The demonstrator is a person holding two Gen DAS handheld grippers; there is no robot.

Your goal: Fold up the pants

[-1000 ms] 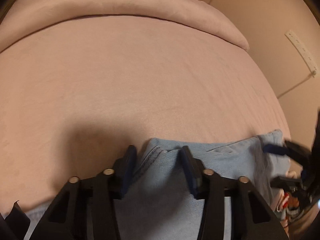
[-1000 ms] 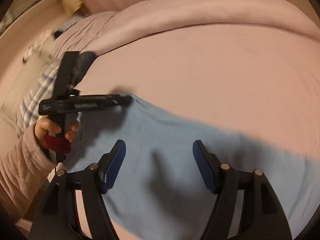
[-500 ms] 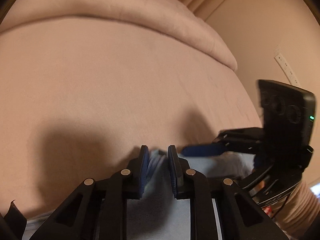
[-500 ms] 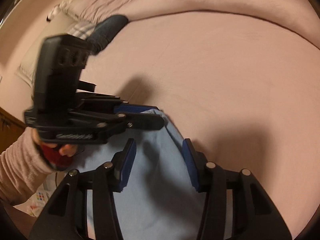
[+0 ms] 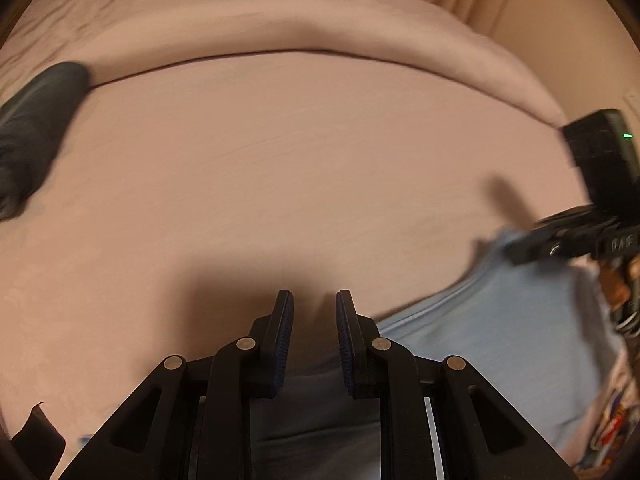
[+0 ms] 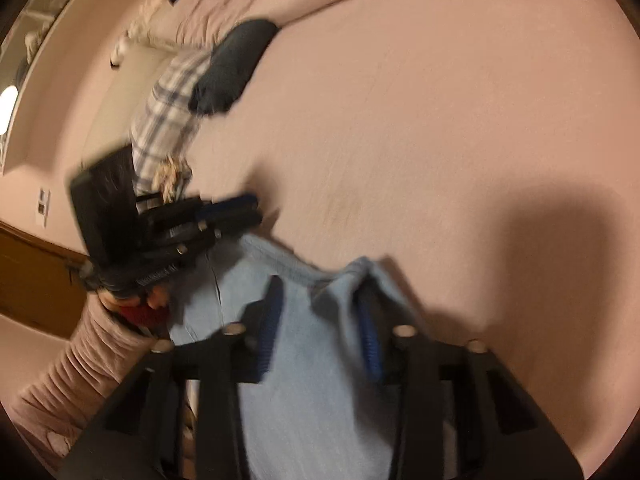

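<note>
Two grippers are working one end of the pants (image 5: 500, 320), and neither hold looks secure.

Nearest the left gripper (image 5: 314, 300), the jaws are drawn close together. Pale blue cloth shows low between the pads while the tips stand bare over the sheet. I read that as a clench on a fold of the pants, though the contact itself is in shadow. Off to its right, the cloth's edge runs up to the other tool.

The right gripper (image 6: 320, 300) is closing its jaws, with a bunched hem between them and the rest of the pants lying under its frame. Just left of its fingers, the other tool sits at the neighbouring corner, held by a hand (image 6: 156, 300) in a ribbed sleeve (image 6: 80, 360).

Ahead of both tools the pink bed (image 5: 320, 160) lies bare. A dark garment (image 5: 32, 128) rests far off to the left, with a plaid cloth (image 6: 168, 112) beside it.

From here, the risks I see:
- Either pinch may hold only one layer, so the lower layer would lag and spoil the fold.
- The left grip sits deep, away from the tips, and a sharp pull could slide the cloth out.
- With unequal bites, the edge would travel skewed.
- The tools work close together and could knock each other.
</note>
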